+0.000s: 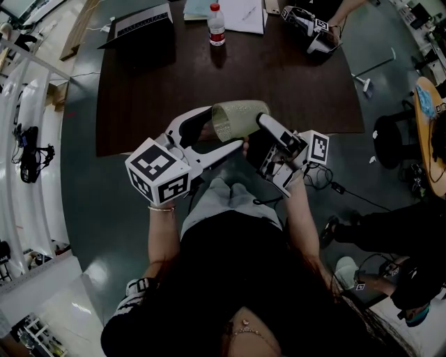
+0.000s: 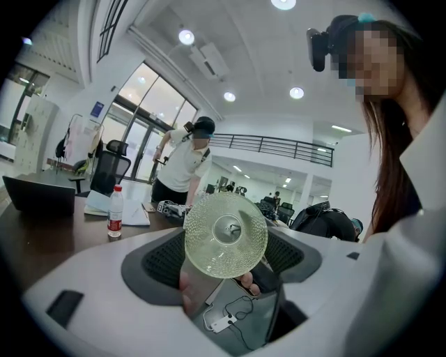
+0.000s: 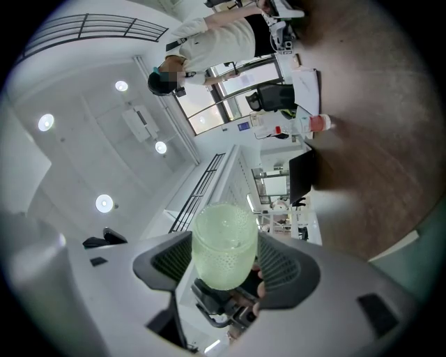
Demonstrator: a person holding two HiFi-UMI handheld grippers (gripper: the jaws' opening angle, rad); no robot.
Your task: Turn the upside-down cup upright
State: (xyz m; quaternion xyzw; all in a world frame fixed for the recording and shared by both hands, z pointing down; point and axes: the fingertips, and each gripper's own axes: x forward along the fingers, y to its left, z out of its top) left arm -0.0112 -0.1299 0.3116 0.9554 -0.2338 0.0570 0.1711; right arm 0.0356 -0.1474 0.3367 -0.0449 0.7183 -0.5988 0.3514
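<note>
A pale green dimpled glass cup [image 1: 240, 118] hangs in the air on its side, just above the near edge of the table, mouth turned to the left. My left gripper [image 1: 226, 127] straddles the mouth end, one jaw above and one below. In the left gripper view the round cup [image 2: 225, 235] fills the gap and meets both pads. My right gripper [image 1: 259, 122] comes in from the right at the base end. In the right gripper view the cup [image 3: 223, 244] sits pinched between the black ribbed pads, and fingers of a hand show behind it.
The dark brown table [image 1: 293, 84] carries a water bottle [image 1: 217, 26], a laptop [image 1: 139, 24], papers [image 1: 240, 14] and another gripper [image 1: 310, 24] at its far side. A person in a white shirt [image 2: 185, 164] stands beyond the table. Cables lie on the floor at the right.
</note>
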